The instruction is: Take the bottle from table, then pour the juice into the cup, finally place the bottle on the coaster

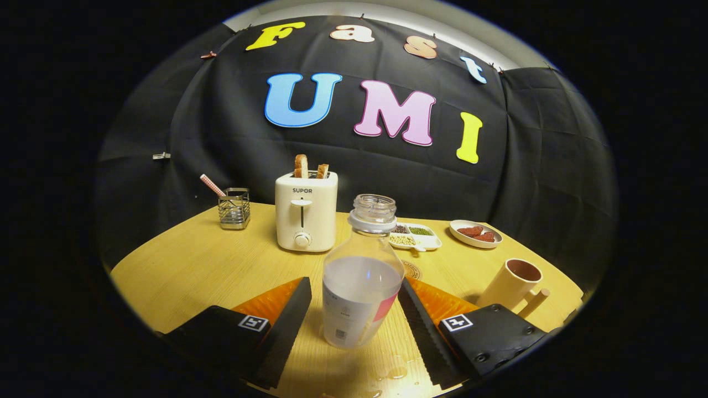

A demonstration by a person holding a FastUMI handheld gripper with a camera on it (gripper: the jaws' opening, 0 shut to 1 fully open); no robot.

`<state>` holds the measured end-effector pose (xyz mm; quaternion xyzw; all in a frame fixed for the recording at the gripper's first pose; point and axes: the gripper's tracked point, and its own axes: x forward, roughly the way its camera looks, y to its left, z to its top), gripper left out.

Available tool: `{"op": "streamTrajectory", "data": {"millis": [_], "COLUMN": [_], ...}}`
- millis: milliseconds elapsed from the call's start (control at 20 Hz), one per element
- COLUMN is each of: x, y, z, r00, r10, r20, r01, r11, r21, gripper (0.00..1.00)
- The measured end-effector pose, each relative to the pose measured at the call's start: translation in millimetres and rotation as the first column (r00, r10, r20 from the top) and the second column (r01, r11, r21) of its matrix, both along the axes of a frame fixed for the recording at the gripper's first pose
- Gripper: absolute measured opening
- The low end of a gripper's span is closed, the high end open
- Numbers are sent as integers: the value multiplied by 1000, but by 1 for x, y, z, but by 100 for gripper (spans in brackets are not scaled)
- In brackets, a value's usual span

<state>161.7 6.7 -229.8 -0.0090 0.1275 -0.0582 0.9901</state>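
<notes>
- The table [210,265] is pale wood, and the bottle [362,276] stands upright on it as the landmark for everything else.
- The gripper [354,315] has its fingers spread apart, one on each side of the bottle; the right finger lies close against the bottle's side, while a clear gap shows on the left, so it is not clamped.
- The bottle is clear, uncapped and about half full of pale liquid.
- The toaster [306,213], with two slices of bread in it, stands beyond the bottle to its left.
- The cup [511,283] stands right of the bottle, near the right finger.
- The coaster [412,270] peeks out just behind the bottle.
- A few water drops [395,371] lie in front of the bottle.
</notes>
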Motion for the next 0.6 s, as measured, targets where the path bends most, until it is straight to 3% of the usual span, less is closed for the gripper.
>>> {"op": "streamTrajectory", "data": {"millis": [450,600], "x": [19,23], "y": [-12,-9], "z": [-14,-13], "r00": [998,999], "r10": [-56,-48], "r20": [-15,-8], "r01": [57,48], "r11": [998,998], "r21": [34,37], "gripper": [97,85]}}
